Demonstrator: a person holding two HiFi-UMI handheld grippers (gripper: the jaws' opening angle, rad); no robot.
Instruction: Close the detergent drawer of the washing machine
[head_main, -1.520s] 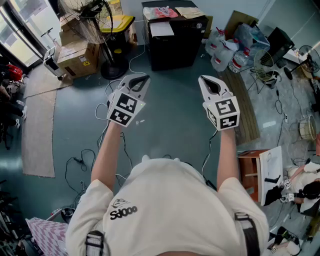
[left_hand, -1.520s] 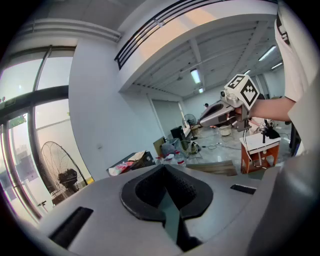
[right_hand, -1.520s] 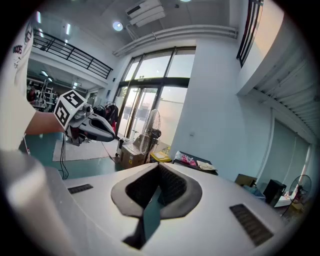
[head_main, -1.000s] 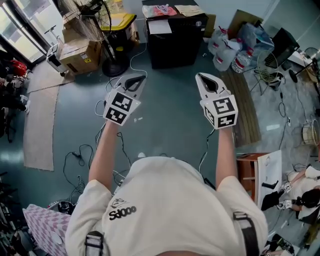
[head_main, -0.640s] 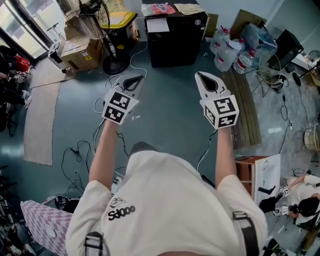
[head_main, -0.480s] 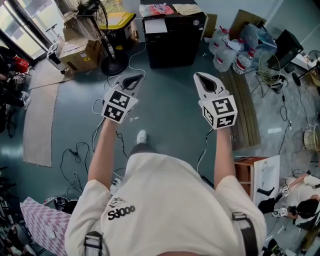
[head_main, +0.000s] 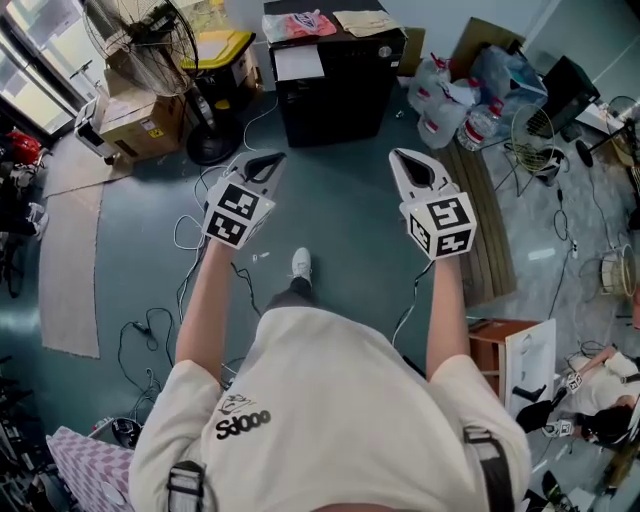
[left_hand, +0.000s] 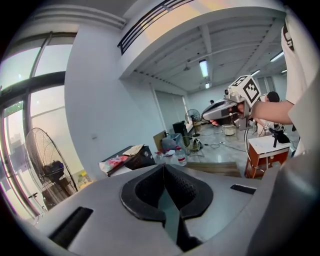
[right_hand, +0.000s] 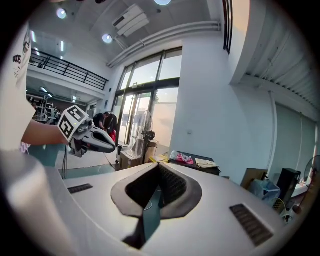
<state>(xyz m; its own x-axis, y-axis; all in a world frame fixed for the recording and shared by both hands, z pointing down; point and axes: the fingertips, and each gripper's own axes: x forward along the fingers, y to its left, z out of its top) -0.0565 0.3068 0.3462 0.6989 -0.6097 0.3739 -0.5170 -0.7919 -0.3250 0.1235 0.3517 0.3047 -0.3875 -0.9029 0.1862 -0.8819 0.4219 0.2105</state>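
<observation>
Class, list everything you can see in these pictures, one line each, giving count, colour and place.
cabinet: one, black, top centre of head view, pink cloth and papers on top
floor fan: one, dark, top left
cardboard box: one, brown, below the fan
plastic bottles: several, clear, right of cabinet
cables: several, dark and white, on floor at left
shoe: one, white, between the arms
left gripper: one, white, shut, empty
right gripper: one, white, shut, empty
</observation>
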